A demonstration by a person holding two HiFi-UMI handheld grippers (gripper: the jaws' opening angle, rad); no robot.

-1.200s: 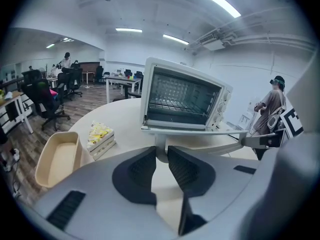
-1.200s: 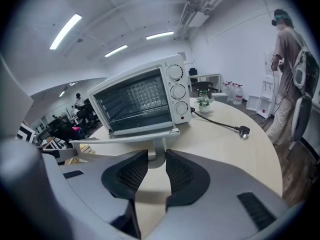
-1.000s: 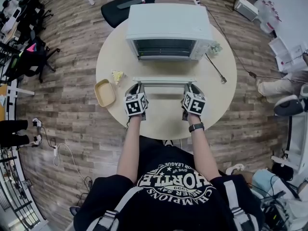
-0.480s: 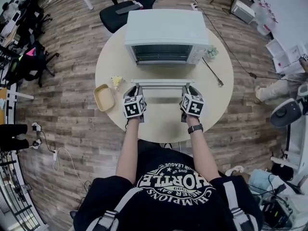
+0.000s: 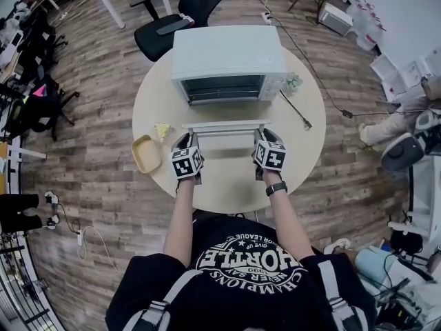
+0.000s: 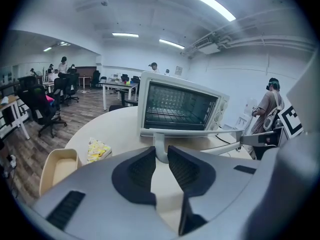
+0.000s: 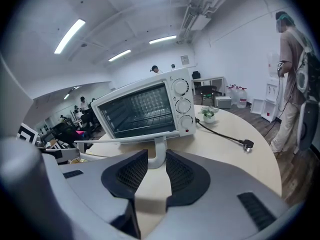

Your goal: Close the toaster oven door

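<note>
Basically nothing moved vs a sec ago: both grippers sit at the same spots on the handle and the door's at the same angle. Only the head view slid a bit, so the whole table sits lower in the pic. Door (image 5: pixel 226 125) is wide open, folded down roughly flat in front of the oven (image 5: pixel 227 54), front edge toward the person, and the wire rack (image 6: pixel 175 115) shows thru the mouth. Handle (image 6: pixel 159 149) runs along that front edge on two short posts. Left gripper (image 5: pixel 187 140) is at the left post: jaws mostly closed, just a narrow gap w/ the post filling it, pads look snug on both sides. Right gripper (image 5: pixel 264 136) is the same deal at the right post: gap a bit wider, post sits right btwn the pads and fills it, so it has hold too afaict. Both angle down toward the oven. Oven's at the far side of the round table (image 5: pixel 227 178), knobs (image 7: pixel 182 104) on its right. Just beside that knob side there's a tiny plant (image 5: pixel 293 83), and a black cord (image 5: pixel 293 109) lies loose on the tabletop, plug end nearer the person. Left of the door is a yellow crumpled thing (image 5: pixel 162 129), and nearer the table edge a beige tray (image 5: pixel 146 154). Black chair (image 5: pixel 182 19) stands behind the table, and a person (image 7: pixel 292 79) stands off to the right in the right gripper view.
</note>
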